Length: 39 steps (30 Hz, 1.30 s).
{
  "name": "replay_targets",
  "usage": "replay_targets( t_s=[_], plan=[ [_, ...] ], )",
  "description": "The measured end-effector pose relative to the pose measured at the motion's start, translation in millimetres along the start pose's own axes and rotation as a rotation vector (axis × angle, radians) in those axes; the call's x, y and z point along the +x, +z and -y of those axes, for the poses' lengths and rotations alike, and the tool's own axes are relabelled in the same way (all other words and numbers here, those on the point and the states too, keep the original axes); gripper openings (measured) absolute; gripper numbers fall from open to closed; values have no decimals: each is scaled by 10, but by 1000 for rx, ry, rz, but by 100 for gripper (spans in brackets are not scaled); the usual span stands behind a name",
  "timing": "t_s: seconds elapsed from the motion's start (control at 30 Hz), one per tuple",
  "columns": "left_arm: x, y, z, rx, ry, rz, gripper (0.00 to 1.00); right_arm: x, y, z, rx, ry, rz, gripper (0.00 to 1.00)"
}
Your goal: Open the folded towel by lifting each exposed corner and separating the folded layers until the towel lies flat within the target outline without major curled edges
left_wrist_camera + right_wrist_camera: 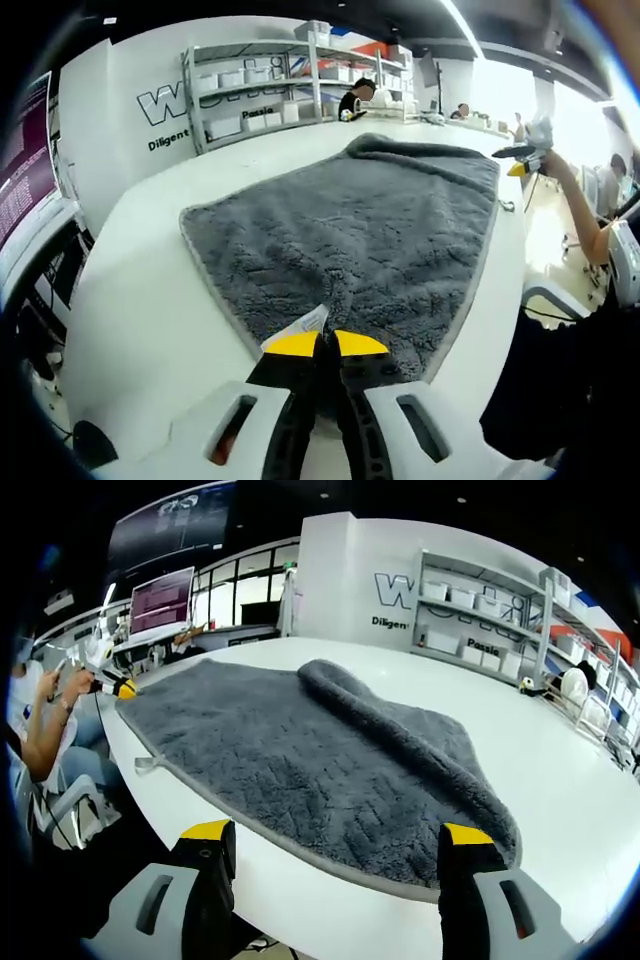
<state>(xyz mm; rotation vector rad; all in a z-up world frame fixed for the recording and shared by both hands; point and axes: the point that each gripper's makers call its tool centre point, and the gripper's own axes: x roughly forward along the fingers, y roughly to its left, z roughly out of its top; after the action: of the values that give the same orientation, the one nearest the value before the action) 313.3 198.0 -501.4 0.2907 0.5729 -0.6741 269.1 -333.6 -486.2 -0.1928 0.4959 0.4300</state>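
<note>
In the left gripper view, the left gripper point(322, 343) has its yellow-tipped jaws pressed together on the near edge of the grey towel point(360, 235), a pale bit of hem pinched between the tips; the towel lies spread across the white table point(140, 290), its far end rolled up in a soft ridge; at the far right corner the right gripper point(528, 160) shows small, held by a person's hand point(552, 165); beyond the table stand metal shelves point(265, 85) with white boxes, against a wall with dark lettering.

In the right gripper view, the right gripper point(340, 840) has its jaws spread wide apart, holding nothing, hanging just off the table point(560, 770) edge over the near hem of the towel point(300, 755); a thick fold runs from the towel's far middle down to the right corner; at the far left corner the left gripper point(118, 687) touches the towel, held by a seated person point(45, 730); shelves point(480, 620) line the back wall; a screen point(160, 602) glows at the left.
</note>
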Motion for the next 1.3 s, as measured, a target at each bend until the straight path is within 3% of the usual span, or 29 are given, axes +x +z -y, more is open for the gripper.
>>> replay_targets(
  t_s=[0.5,1.07,1.17,1.3],
  plan=[
    [-159,-141,-256,-55,27,10,4,22,17,-45,-8,7,-2,84],
    [-365,-303,-396,-40,104,-33,5,55,46,-142,-8,49,1,88],
    [-368,-273,-354,-72,75,-2,13,58,63,-135,-13,52,1,91],
    [-395,-212,-311,-109,54,40,37,76,89,-152,-15,64,-1,97]
  ],
)
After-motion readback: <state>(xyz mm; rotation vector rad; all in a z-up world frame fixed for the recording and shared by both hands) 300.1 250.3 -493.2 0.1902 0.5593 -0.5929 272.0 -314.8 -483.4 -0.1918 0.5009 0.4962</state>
